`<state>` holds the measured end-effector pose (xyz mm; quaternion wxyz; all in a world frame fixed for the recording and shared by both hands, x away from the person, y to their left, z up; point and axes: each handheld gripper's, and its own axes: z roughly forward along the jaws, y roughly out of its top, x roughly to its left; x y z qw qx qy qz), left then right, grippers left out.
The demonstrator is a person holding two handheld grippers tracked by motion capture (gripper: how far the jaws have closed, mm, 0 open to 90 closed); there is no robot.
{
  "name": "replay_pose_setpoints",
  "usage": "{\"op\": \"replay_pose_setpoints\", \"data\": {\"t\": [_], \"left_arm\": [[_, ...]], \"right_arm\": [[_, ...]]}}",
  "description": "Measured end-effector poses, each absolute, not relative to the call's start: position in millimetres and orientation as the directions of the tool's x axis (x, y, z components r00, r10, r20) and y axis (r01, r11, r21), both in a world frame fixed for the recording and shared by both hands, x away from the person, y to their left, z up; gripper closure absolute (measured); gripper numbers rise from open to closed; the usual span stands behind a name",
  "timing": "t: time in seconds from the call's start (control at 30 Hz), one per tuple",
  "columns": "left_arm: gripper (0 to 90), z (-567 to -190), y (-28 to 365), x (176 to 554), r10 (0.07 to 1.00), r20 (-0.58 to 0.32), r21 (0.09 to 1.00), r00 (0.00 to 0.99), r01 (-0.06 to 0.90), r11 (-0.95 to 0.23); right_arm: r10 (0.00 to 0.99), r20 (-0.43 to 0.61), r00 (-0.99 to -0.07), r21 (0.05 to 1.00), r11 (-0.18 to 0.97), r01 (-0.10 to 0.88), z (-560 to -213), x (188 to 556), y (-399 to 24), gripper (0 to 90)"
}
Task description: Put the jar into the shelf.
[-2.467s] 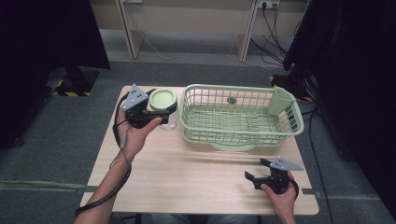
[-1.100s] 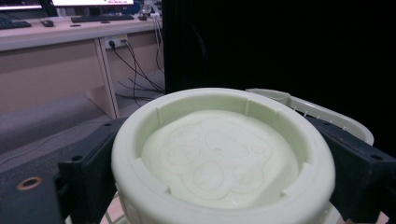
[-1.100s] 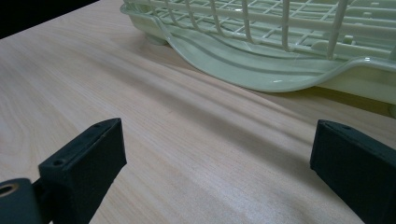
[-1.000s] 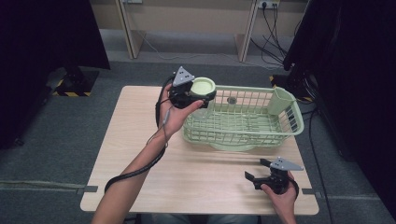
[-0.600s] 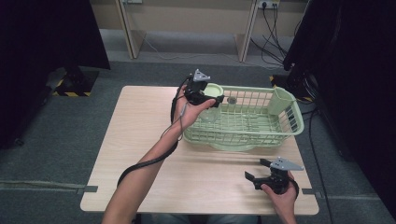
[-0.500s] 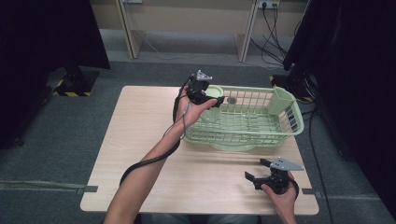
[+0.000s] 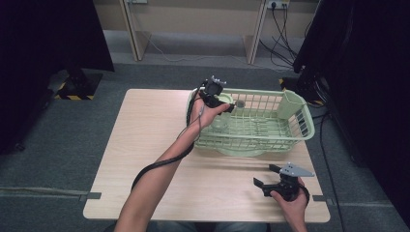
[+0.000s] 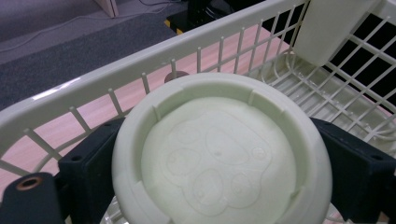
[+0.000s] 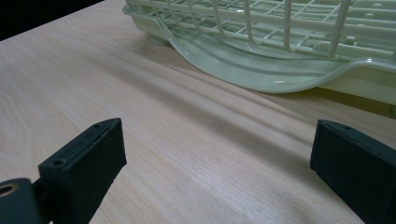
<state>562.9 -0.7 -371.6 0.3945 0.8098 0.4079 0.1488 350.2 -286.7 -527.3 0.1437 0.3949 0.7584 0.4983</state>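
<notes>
A pale green bowl [image 8: 219, 154] with a paw print on its base is turned bottom-up toward the camera in the left gripper view. My left gripper [image 8: 205, 186] is shut on it, one black jaw at each side of its rim. In the high view this gripper [image 7: 218, 100] holds the bowl [image 7: 220, 120] tilted inside the left end of the green wire basket [image 7: 302, 131]. My right gripper [image 7: 265, 175] rests near the table's front right, open with nothing between its jaws; bare wood lies between them in the right gripper view [image 9: 219, 163].
The basket stands on a pale green drip tray [image 7: 241, 151] [image 9: 261, 70] at the back right of the wooden table [image 7: 145, 145]. A solid cutlery cup [image 7: 288, 103] hangs in the basket's far right corner. Dark partitions and cables surround the table.
My left gripper carried the bowl from the table left of the basket up over the rim and down into the basket's left end. The right gripper stayed put.
</notes>
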Motion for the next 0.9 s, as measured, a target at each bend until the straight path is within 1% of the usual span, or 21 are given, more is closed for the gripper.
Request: {"op": "replay_pose_setpoints", "data": {"t": [0.2, 0.43, 0.9], "left_arm": [[11.1, -380, -6, 570, 0.792, -0.059, 0.738, 0.607, 0.561, -0.375], [11.1, -388, -7, 573, 0.799, -0.06, 0.724, 0.598, 0.577, -0.378], [10.5, -389, -8, 570, 0.778, -0.036, 0.712, 0.628, 0.562, -0.421]], "right_arm": [[0.741, 0.179, -0.647, 0.869, 0.19, 0.458, -527, 350, -287, 3.8], [0.74, 0.176, -0.649, 0.869, 0.192, 0.455, -527, 350, -287, 3.8], [0.741, 0.174, -0.648, 0.867, 0.197, 0.458, -527, 350, -286, 3.8]]}}
